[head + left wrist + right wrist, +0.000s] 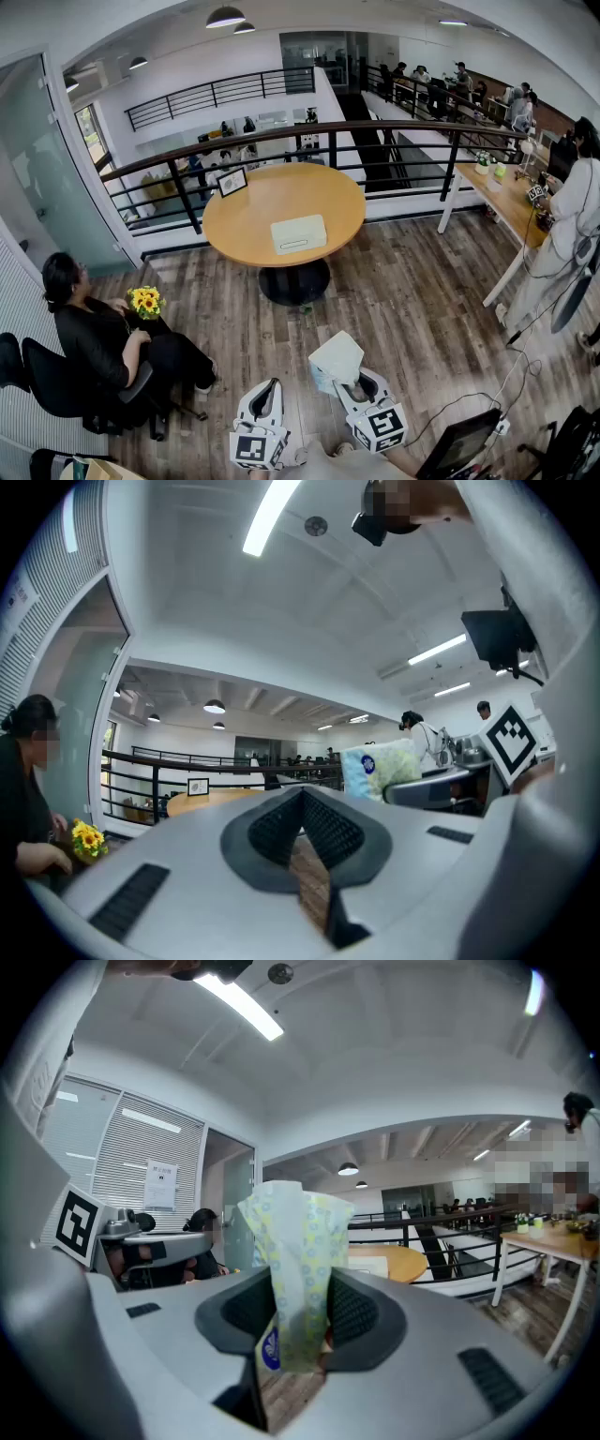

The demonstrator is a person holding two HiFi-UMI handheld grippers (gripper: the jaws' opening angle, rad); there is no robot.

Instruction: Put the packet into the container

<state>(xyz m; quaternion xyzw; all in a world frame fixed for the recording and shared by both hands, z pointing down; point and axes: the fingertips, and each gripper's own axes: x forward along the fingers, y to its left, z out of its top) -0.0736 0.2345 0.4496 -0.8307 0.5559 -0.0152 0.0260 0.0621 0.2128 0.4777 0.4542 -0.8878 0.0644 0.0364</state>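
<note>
A soft packet [335, 360] printed pale green and blue is held upright in my right gripper [352, 382], whose jaws are shut on it. In the right gripper view the packet [295, 1269] fills the gap between the dark pads and sticks up above them. My left gripper [272, 384] hangs beside it to the left, shut with nothing in it; its pads [319, 822] meet at the tips. The white box-shaped container [298, 233] sits on the round wooden table [253, 211] some way ahead of both grippers, across the floor.
A person in black [94, 337] sits at the left beside sunflowers [145, 301]. A small picture frame [232, 181] stands on the table's far left. A black railing [375, 131] runs behind the table. At the right are a long desk [511, 202] and a standing person [572, 216].
</note>
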